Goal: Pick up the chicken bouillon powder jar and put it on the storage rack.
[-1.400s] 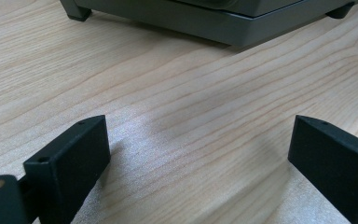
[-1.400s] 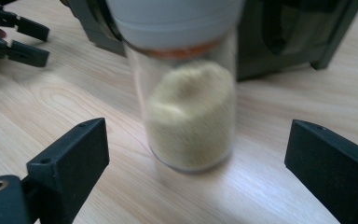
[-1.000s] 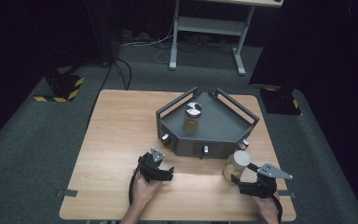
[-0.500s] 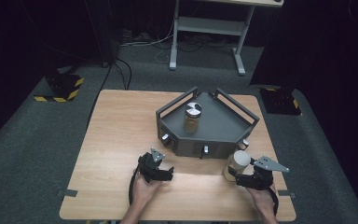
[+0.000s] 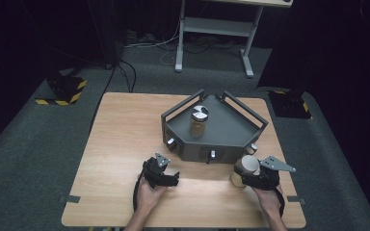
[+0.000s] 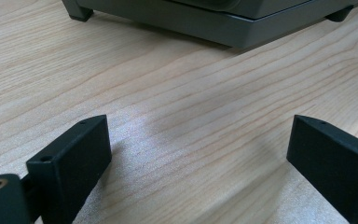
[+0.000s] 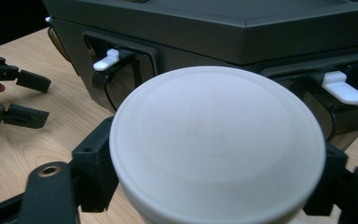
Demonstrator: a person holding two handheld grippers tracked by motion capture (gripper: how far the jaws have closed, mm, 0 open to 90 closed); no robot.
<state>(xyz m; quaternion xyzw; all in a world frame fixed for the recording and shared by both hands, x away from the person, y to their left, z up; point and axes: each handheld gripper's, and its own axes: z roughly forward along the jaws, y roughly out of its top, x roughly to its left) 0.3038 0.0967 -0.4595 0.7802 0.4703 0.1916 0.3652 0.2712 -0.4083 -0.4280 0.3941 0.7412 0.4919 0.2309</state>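
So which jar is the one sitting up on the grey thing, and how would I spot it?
Find the wooden table, then the dark grey angular tray at its far middle. The jar stands upright on that tray, amber glass with a black-and-white patterned lid. The other jar, white-lidded, sits off the tray between the jaws of the right gripper.

Black tongs, blocky jaws, brass-ringed screw holes.
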